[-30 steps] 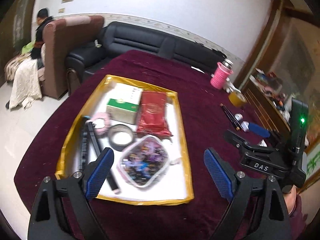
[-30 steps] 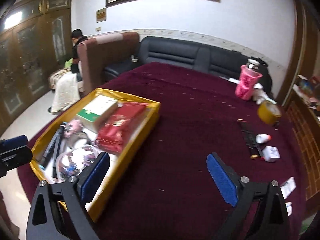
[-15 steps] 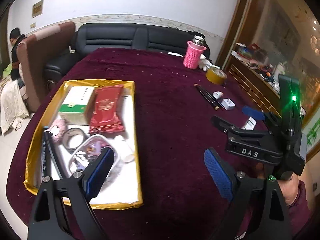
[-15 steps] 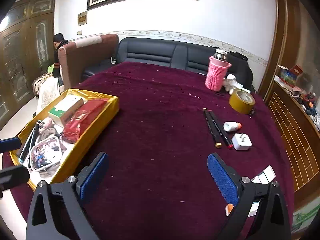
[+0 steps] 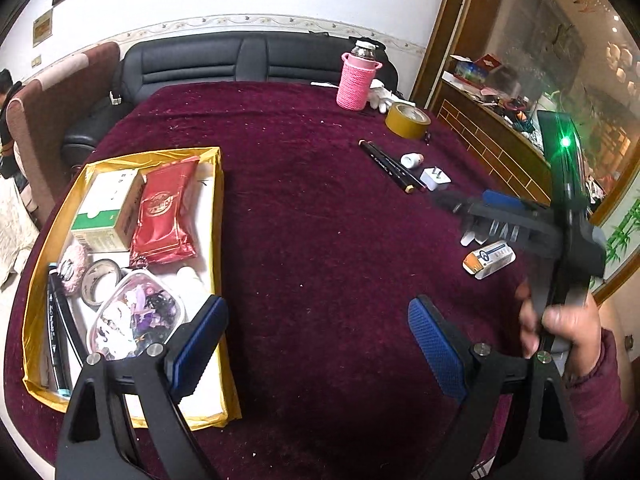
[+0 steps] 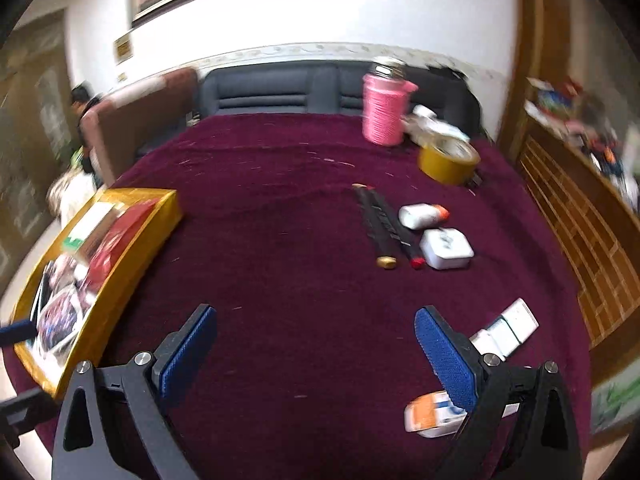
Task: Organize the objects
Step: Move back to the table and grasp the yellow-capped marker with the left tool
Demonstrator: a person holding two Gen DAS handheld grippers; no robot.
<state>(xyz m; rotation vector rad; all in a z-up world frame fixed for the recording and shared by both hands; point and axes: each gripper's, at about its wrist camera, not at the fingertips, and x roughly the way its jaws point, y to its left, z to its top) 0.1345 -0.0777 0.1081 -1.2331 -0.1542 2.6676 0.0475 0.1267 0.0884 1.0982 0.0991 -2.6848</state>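
Note:
A gold tray (image 5: 218, 208) on the dark red tablecloth holds a white-green box (image 5: 112, 208), a red packet (image 5: 164, 216), a tape ring (image 5: 100, 280), a clear tub (image 5: 136, 320) and black pens. My left gripper (image 5: 316, 312) is open over bare cloth just right of the tray. Loose on the right lie two black markers (image 6: 384, 224), a small white bottle (image 6: 422, 215), a white plug adapter (image 6: 446, 248), a white box (image 6: 508, 328) and an orange-white box (image 6: 430, 416). My right gripper (image 6: 314, 320) is open, its right finger above the orange-white box.
A yellow tape roll (image 6: 448, 158) and a pink-sleeved flask (image 6: 384, 110) stand at the table's far right. A black sofa (image 5: 240, 60) and a brown armchair are behind the table, and a wooden cabinet (image 6: 580, 216) runs along its right side. A person sits far left.
Both views have swung to the right. The tray has slid to the left of each picture, and the loose items on the right now lie closer. Both grippers stay open.

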